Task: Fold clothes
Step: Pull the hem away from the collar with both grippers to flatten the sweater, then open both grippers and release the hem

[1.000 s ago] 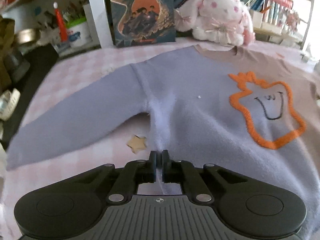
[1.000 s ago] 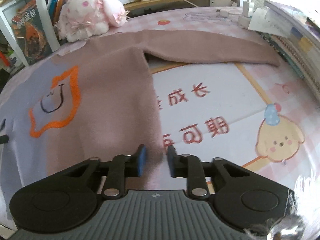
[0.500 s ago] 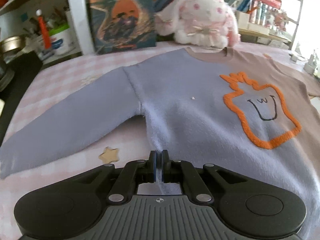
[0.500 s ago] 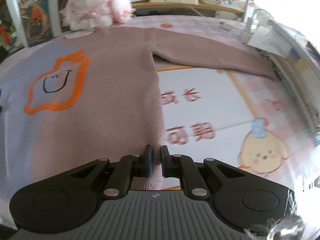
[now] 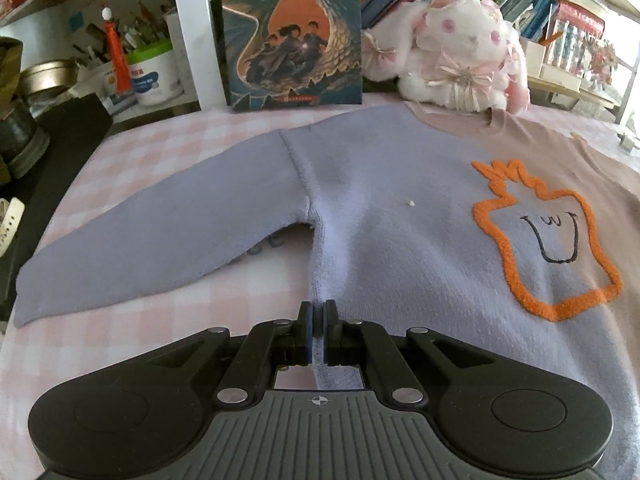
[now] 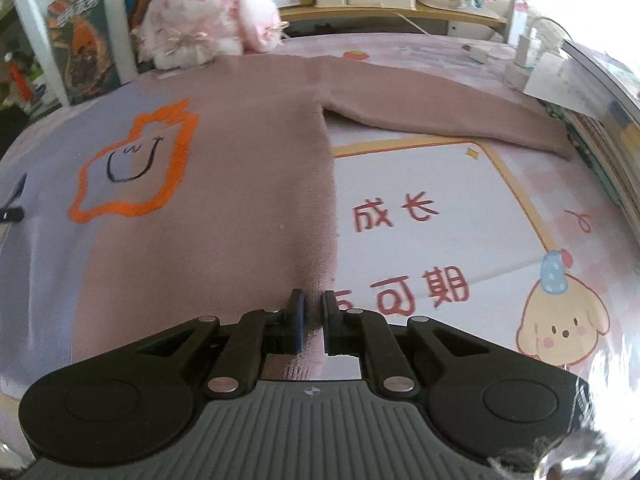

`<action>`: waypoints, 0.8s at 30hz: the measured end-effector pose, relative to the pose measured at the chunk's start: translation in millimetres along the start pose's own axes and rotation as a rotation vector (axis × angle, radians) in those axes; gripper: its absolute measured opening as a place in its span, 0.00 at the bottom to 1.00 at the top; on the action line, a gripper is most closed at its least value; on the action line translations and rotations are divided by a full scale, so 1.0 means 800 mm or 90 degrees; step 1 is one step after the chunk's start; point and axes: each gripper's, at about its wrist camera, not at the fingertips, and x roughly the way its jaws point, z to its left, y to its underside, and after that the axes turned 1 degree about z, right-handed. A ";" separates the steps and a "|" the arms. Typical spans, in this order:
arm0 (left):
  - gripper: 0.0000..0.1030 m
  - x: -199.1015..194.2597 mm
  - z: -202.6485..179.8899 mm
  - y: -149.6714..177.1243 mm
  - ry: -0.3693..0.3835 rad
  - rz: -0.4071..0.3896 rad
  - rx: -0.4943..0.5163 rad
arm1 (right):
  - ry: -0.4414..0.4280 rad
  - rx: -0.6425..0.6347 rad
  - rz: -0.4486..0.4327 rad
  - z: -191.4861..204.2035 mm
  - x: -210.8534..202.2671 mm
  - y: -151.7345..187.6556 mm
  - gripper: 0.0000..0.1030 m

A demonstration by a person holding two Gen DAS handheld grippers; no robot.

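Nearest in the left wrist view: black two-finger left gripper [image 5: 318, 330], blue pads pressed together on the lilac side hem of the two-tone knitted sweater [image 5: 400, 240]; cloth visibly nipped between the pads. Nearest in the right wrist view: matching black right gripper [image 6: 312, 326], jaws closed with only a narrow gap, pinching the dusty-pink side edge of the same sweater (fabric bunched between the blue pads).

Beyond the tools: sweater spread flat, front up, on the pink-and-white checked table cover [image 5: 168, 148]; lilac half towards the left gripper, pink half towards the right; fuzzy orange outline motif with a black smiling mouth [image 5: 544, 248] on the chest, straddling both colours. Lilac sleeve [image 5: 160, 240] stretched out and angled down to the left; pink sleeve [image 6: 448, 112] stretched out to the right, cuff near a stack of books at the table edge. Beside the pink hem: white printed panel with red Chinese characters [image 6: 416, 248] and a cartoon yellow puppy in a blue hat [image 6: 560, 328].

Farther back: white-and-pink plush rabbit [image 5: 448, 60] touching the collar; upright illustrated book with a dragon cover [image 5: 292, 32] just beside it; white tub holding pens [image 5: 154, 72] on a shelf to the left; crowded bookshelves behind.
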 end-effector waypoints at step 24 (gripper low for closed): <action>0.15 -0.056 -0.001 0.038 0.024 -0.045 -0.017 | 0.038 0.030 -0.022 0.011 -0.008 0.003 0.14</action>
